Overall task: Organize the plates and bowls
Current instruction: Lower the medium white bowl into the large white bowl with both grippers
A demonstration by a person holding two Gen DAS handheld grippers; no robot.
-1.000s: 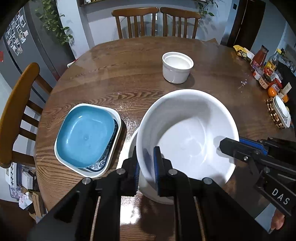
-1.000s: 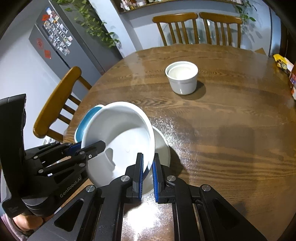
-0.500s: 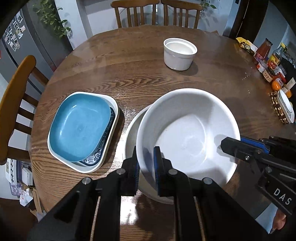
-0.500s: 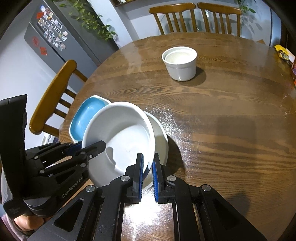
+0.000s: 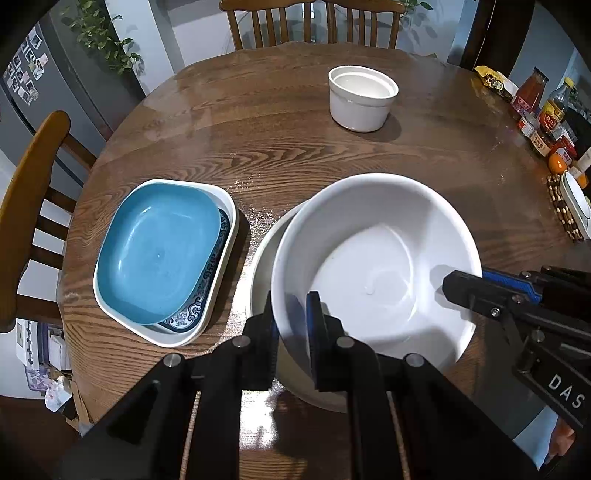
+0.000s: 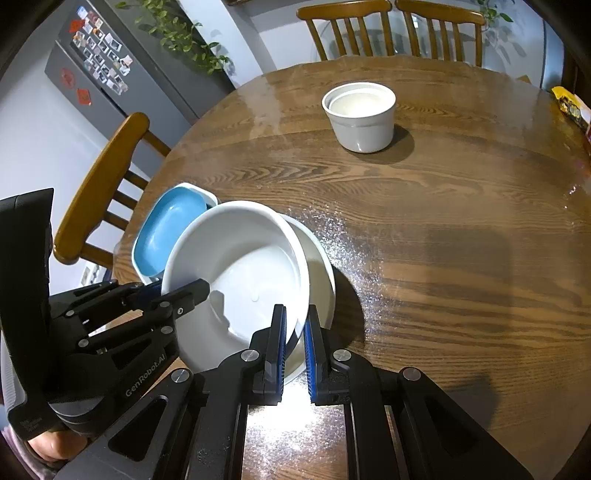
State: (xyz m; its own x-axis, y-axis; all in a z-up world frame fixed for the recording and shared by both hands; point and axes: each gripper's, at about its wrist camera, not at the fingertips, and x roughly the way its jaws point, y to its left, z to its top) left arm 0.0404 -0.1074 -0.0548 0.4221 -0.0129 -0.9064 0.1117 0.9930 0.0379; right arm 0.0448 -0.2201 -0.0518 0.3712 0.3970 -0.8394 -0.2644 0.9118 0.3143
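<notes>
Left wrist: white bowl (image 5: 373, 266) seemingly tilted, opening up, above second bowl (image 5: 264, 258)

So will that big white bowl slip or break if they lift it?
The big white bowl looks glazed and shiny, so it may well be slippery. It seems rigid ceramic, probably heavy and breakable. Both the left gripper and right gripper pinch only its rim, so it could tilt.

Round wooden table (image 5: 258, 122), wooden chairs (image 6: 388, 29), grey fridge (image 6: 110, 74), plant (image 6: 177, 33).

Large bowl (image 5: 376, 266) tilted over second bowl (image 5: 264, 258); stacked plates (image 5: 162, 254) left; small bowl (image 5: 362, 98) behind.
</notes>
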